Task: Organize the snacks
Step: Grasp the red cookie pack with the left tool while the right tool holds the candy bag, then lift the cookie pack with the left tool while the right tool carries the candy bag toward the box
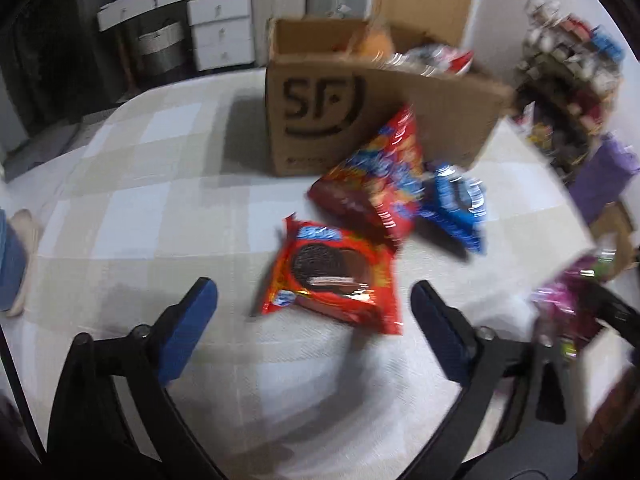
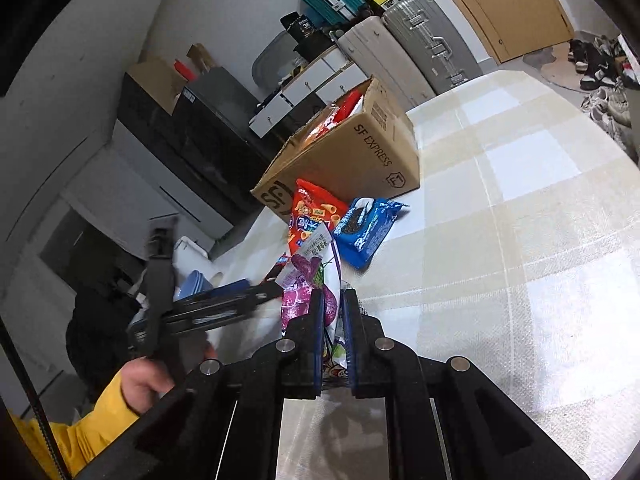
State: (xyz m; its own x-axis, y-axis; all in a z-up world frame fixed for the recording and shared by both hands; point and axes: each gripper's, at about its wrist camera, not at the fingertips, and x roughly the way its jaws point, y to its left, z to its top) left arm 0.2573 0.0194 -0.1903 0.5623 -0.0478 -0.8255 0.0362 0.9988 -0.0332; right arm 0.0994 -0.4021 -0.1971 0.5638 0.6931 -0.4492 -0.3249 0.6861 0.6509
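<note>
A red chocolate-cookie packet (image 1: 332,276) lies flat on the checked cloth, just ahead of my left gripper (image 1: 312,286). That gripper is open, with its blue pads (image 1: 188,332) either side of the packet's near end and not touching it. Behind it a red snack bag (image 1: 376,184) leans against a brown cardboard box (image 1: 320,120) that holds more snacks, and a blue cookie packet (image 1: 456,204) lies to its right. My right gripper (image 2: 333,296) is shut on a purple snack packet (image 2: 308,284), held upright above the cloth.
The checked cloth (image 2: 520,240) spreads wide to the right of the box. Suitcases (image 2: 404,44) and white drawers (image 1: 216,28) stand behind. Shoes (image 2: 604,76) lie on the floor far right. A hand with a yellow sleeve (image 2: 136,388) holds the left gripper.
</note>
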